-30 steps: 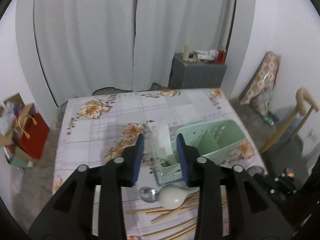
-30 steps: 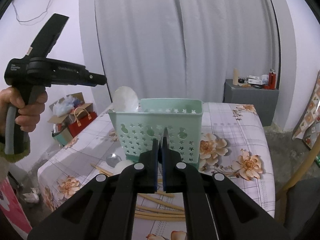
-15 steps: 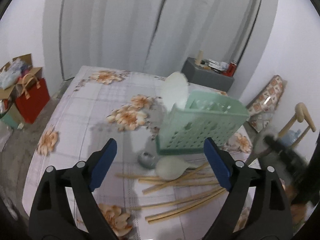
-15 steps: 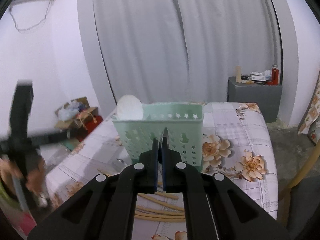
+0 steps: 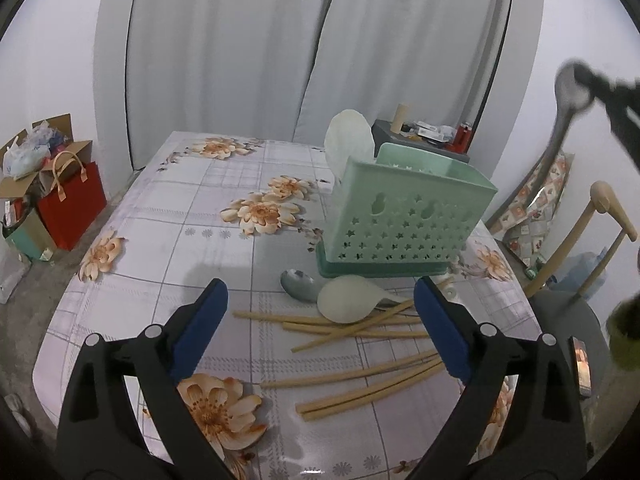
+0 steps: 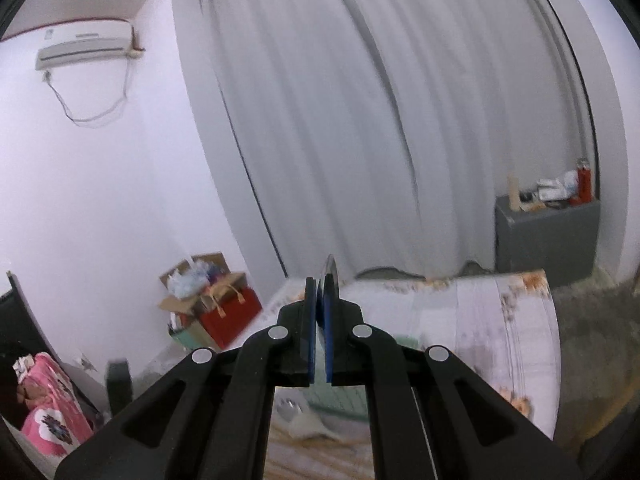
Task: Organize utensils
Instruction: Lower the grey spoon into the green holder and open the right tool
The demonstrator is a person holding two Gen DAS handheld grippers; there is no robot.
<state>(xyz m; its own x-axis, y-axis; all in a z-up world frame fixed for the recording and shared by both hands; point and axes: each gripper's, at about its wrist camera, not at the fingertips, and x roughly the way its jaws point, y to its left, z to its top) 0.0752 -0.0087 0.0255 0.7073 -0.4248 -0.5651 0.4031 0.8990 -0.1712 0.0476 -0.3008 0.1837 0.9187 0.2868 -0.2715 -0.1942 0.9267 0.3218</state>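
Observation:
A mint-green utensil caddy (image 5: 400, 220) stands on the flowered table (image 5: 180, 216) with a white spoon (image 5: 348, 140) upright in its far compartment. In front of it lie a white rice spoon (image 5: 352, 298), a metal spoon (image 5: 300, 284) and several wooden chopsticks (image 5: 360, 330). My left gripper (image 5: 320, 312) hovers above these; its jaws are opening and nothing is between them. High at the right, my right gripper (image 5: 592, 82) is shut on a second metal spoon (image 5: 570, 92). In the right wrist view that spoon's edge (image 6: 330, 274) sticks up between the shut pads of the right gripper (image 6: 320, 284), with the caddy (image 6: 340, 400) blurred below.
A red bag (image 5: 72, 204) and boxes sit on the floor left of the table. A grey cabinet (image 5: 424, 144) stands behind it by the white curtain. A wooden chair frame (image 5: 592, 236) is at the right edge. A green sleeve (image 5: 624, 340) shows at the right.
My left gripper let go of the white spoon in the caddy, opened wide and pulled back lower over the table. My right gripper rose with the metal spoon, so the caddy sank out of its view.

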